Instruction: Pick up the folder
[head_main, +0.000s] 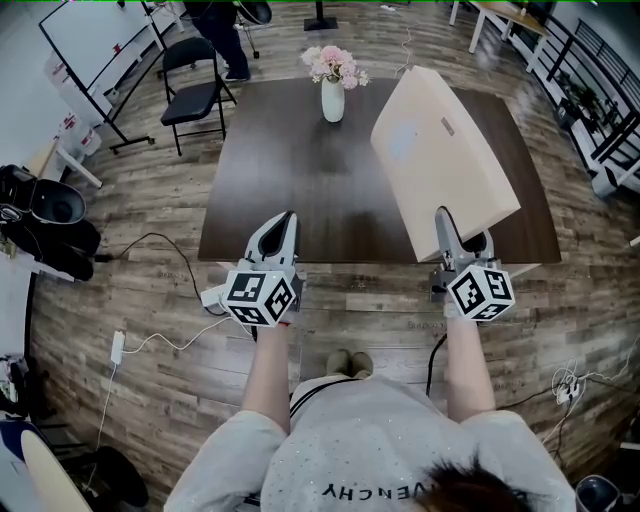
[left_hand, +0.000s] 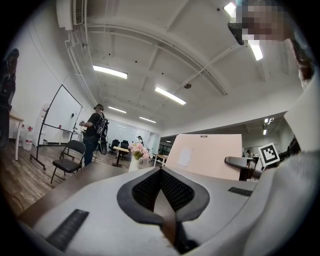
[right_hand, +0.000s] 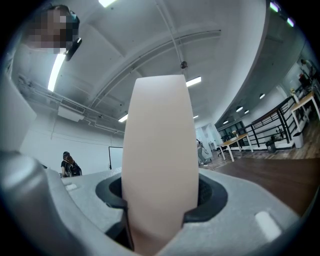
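**A:** Folder status?

**B:** Beige folder (head_main: 445, 150) is up on edge and tilted, over the right part of the bench (head_main: 290, 180). Its near lower edge is in the right gripper (head_main: 463, 232). Can't tell whether any other edge touches the bench.

**A:** Is the grip confirmed?

**B:** Yes. In the right gripper view the folder (right_hand: 159, 150) stands straight up between the jaws and fills the gap. Right gripper (right_hand: 159, 192) has both pads pressed on it, one on each face.

**A:** Any markings on the folder?

**B:** There's a pale rectangular patch on the face and a small dark tag near the top. Too small to read.

**A:** Left side?

**B:** Left gripper (head_main: 283, 225) is at the bench's near edge, left of centre, well apart from the folder. The jaws are together with nothing between them. The left gripper view agrees: on the left gripper (left_hand: 161, 170) the pads meet at the tips. The folder (left_hand: 205, 155) shows beyond it to the right.

**A:** Anything else on the bench?

**B:** A white vase (head_main: 333, 98) of pink flowers (head_main: 335, 65) sits far-middle, left of the folder and clear of it.

**A:** Surroundings?

**B:** Wood floor (head_main: 150, 290). A black folding chair (head_main: 195, 90) is off the far-left corner, with a whiteboard (head_main: 95, 40) behind it. A person (head_main: 222, 30) is standing past the chair.
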